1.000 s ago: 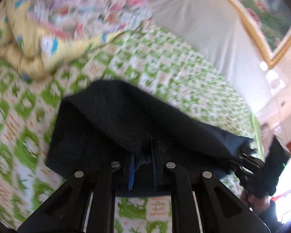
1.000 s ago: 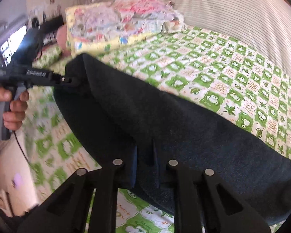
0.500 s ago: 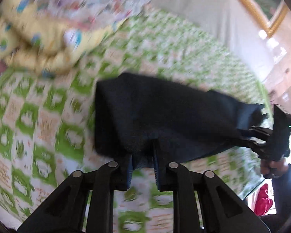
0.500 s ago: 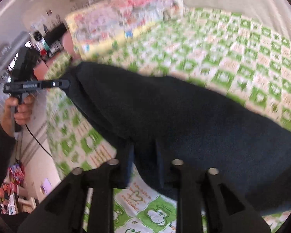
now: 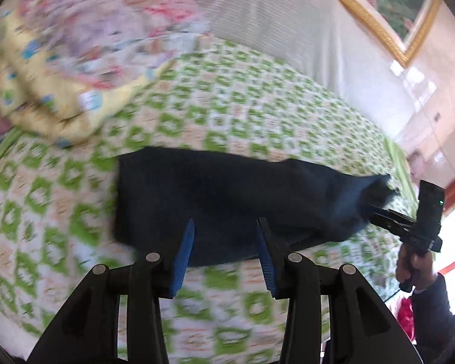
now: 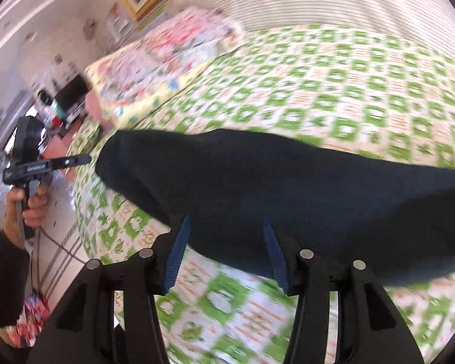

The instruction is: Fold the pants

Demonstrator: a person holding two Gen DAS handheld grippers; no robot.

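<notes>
While both hand-held grippers, left (image 5: 224, 250) and right (image 6: 224, 250), stand spread and empty, the soft, limp dark navy pants (image 5: 227, 200) lie mid-frame on the green-checked bed (image 5: 257, 103), likely best pinched at corners.

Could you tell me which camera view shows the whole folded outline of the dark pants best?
The left wrist view: the dark pants lie complete on the green-patterned bedspread, both ends visible. The right wrist view shows them larger, but their right end runs out of frame.

Both grippers' jaws have opened, releasing the pants (image 5: 227, 194)
</notes>
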